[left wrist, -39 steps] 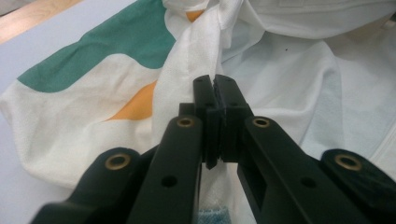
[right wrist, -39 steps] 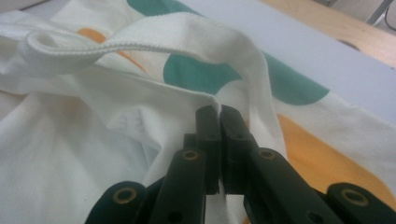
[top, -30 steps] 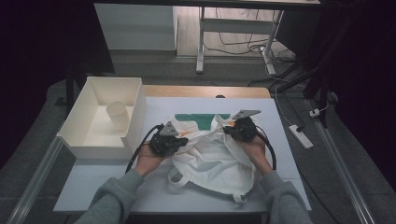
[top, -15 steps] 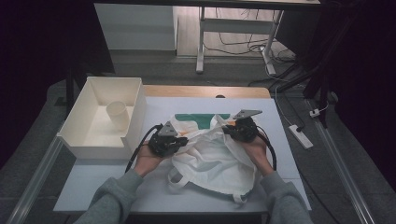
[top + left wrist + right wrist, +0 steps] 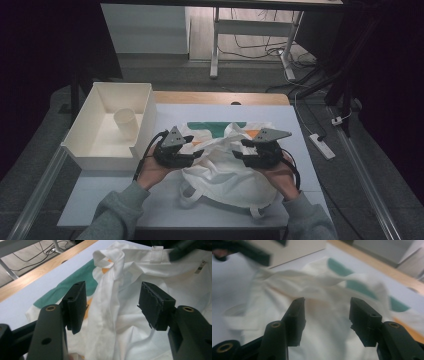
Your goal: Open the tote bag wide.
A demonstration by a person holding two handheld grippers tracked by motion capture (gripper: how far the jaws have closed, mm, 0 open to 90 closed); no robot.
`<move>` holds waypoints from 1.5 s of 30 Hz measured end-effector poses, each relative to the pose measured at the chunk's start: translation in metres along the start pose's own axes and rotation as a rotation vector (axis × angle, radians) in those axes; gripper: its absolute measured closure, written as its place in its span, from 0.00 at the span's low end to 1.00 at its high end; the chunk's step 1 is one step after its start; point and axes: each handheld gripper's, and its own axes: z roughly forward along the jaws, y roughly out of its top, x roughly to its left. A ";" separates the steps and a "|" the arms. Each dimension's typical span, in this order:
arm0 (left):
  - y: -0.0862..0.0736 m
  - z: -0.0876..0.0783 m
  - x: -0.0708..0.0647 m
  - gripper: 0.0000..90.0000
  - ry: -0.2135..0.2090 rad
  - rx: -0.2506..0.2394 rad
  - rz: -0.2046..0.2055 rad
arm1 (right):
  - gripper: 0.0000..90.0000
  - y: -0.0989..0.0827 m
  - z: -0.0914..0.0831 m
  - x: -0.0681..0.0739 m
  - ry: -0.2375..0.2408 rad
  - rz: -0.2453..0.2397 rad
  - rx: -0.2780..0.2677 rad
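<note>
A white cloth bag (image 5: 225, 172) with a green and orange print lies crumpled in the middle of the white table top (image 5: 100, 200). My left gripper (image 5: 199, 153) comes in from the bag's left side and my right gripper (image 5: 238, 150) from its right, their jaws facing each other over the bag's top edge. Both pairs of jaws have just been opening. In the left gripper view, the left gripper (image 5: 112, 293) is open, with a raised fold of the bag (image 5: 110, 280) standing loose between the pads. In the right gripper view, the right gripper (image 5: 325, 306) is open over the blurred bag (image 5: 312, 290).
A white open box (image 5: 80, 145) stands at the table's left with a paper cup (image 5: 125, 122) in it. A wooden strip (image 5: 220, 97) runs along the far edge. A power strip (image 5: 322, 145) and cables lie on the floor to the right.
Both grippers have opened and let go of the bag's cloth. The right gripper has drawn back toward the person; the left has lifted a little. The bag's top edge has slackened.
</note>
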 end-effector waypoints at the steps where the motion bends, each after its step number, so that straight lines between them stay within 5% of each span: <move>1: 0.004 0.002 0.001 0.43 -0.005 0.002 0.003 | 0.51 -0.001 0.000 0.004 0.019 -0.001 0.009; 9: 0.029 0.037 0.012 0.44 -0.065 0.032 0.009 | 0.50 -0.010 0.015 0.026 0.081 -0.022 0.063; 23: 0.030 0.083 0.017 0.49 -0.117 0.138 0.065 | 0.50 -0.019 0.030 0.037 0.101 -0.022 0.098; 35: 0.024 0.091 0.017 0.68 -0.128 0.156 0.090 | 0.50 -0.022 0.048 0.042 0.106 -0.043 0.139; 45: 0.020 0.094 0.021 0.88 -0.131 0.175 0.057 | 0.49 -0.036 0.071 0.043 0.086 -0.056 0.212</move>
